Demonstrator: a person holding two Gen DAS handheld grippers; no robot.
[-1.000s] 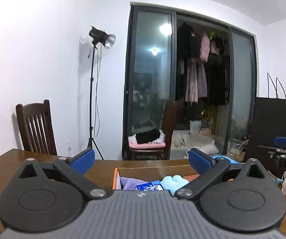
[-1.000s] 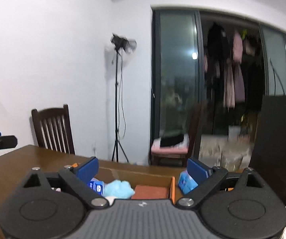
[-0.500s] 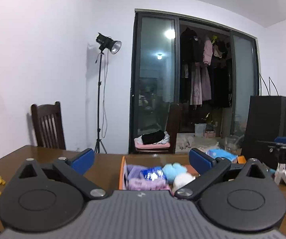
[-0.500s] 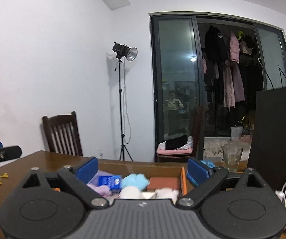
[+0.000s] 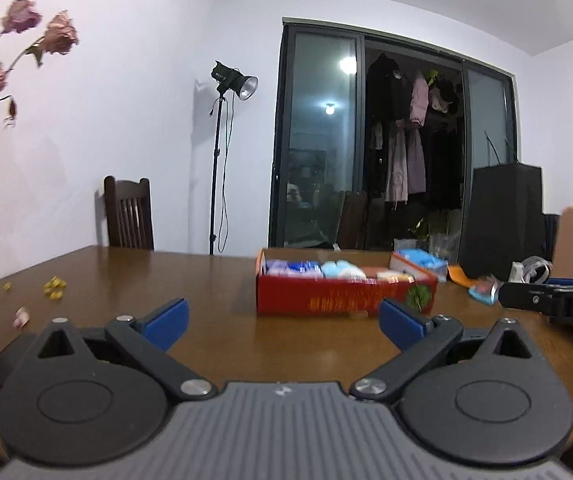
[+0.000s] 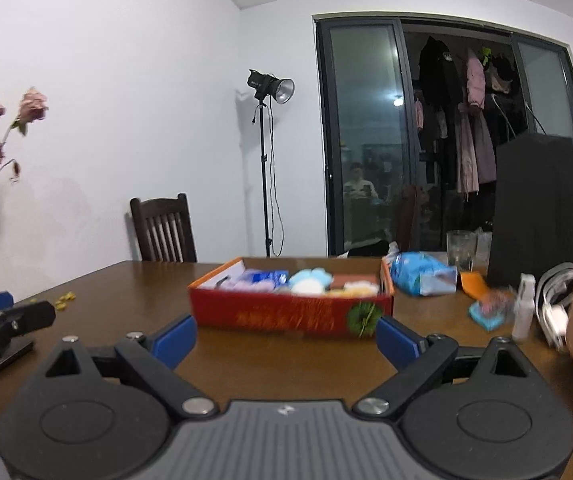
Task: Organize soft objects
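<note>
Partly blurred: red box [image 6: 286, 318] contents.

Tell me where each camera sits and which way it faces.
Left wrist: rides the left gripper, open, facing across the wooden table at the red box; the right gripper's tip enters from the right.
Right wrist: rides the right gripper, open, facing the box's front; the left gripper's tip shows at left.
Shared: box, chair, light stand.
</note>
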